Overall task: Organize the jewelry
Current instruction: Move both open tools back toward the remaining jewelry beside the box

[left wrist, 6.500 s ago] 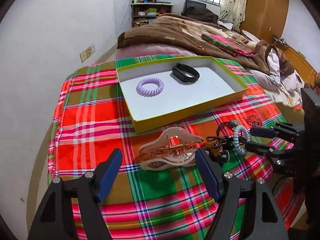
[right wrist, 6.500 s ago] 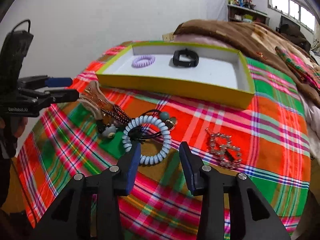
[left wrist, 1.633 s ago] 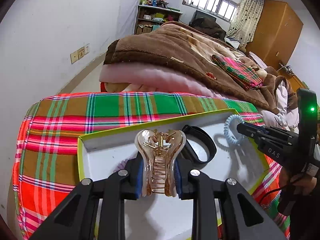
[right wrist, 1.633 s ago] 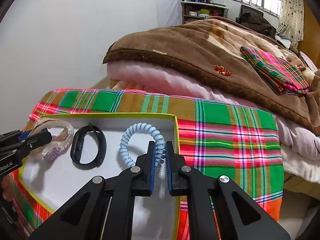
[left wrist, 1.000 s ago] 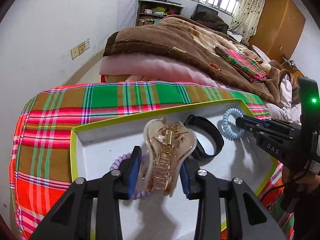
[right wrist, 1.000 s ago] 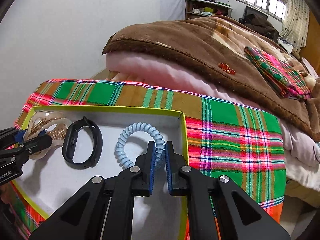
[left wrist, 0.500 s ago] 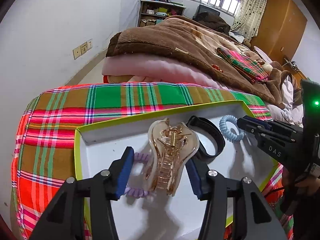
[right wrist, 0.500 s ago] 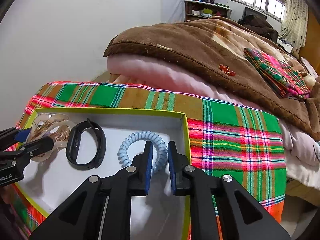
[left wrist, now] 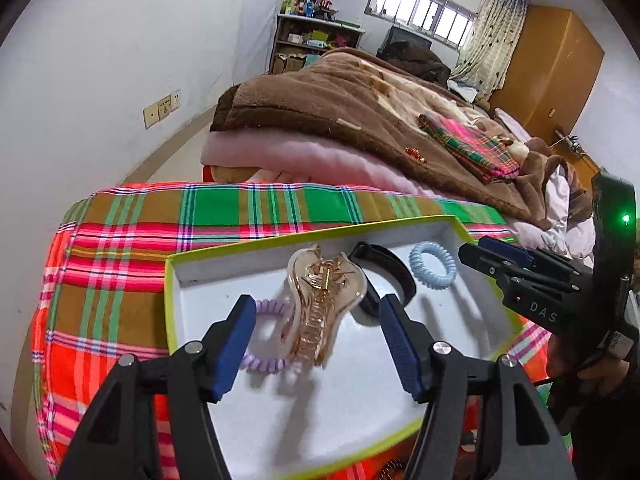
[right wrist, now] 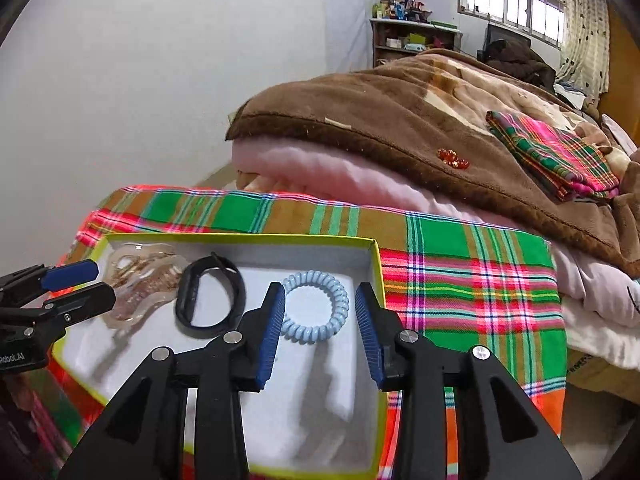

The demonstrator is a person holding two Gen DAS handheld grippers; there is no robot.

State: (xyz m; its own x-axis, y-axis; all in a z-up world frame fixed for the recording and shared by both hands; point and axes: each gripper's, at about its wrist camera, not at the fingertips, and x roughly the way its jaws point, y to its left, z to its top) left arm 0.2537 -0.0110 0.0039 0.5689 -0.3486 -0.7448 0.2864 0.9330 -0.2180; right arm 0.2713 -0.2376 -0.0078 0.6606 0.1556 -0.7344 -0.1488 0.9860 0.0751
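Blue coil (right wrist: 313, 306) lies free by tray rim (right wrist: 378, 276); both grippers' jaws opening, pinching nothing.

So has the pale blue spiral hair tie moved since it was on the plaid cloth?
Yes: the pale blue spiral hair tie now lies inside the yellow-rimmed box, near its right wall.

The tray (left wrist: 170, 292) has a yellow-green rim and a white floor. Inside it, the hair claw clip (left wrist: 320, 304) is clear with a rose-gold metal spring and teeth; the coil hair tie (left wrist: 264, 334) partly under the clip is lilac, the wristband (left wrist: 386, 276) is black, and the second coil hair tie (right wrist: 314, 306) is pale blue. Under the tray, the cloth (left wrist: 120, 240) is plaid in red, green, tan and pink. Beyond the tray, a brown blanket (right wrist: 400, 120) lies over a pink one (right wrist: 320, 176). Both grippers are black with blue pads (right wrist: 272, 328).
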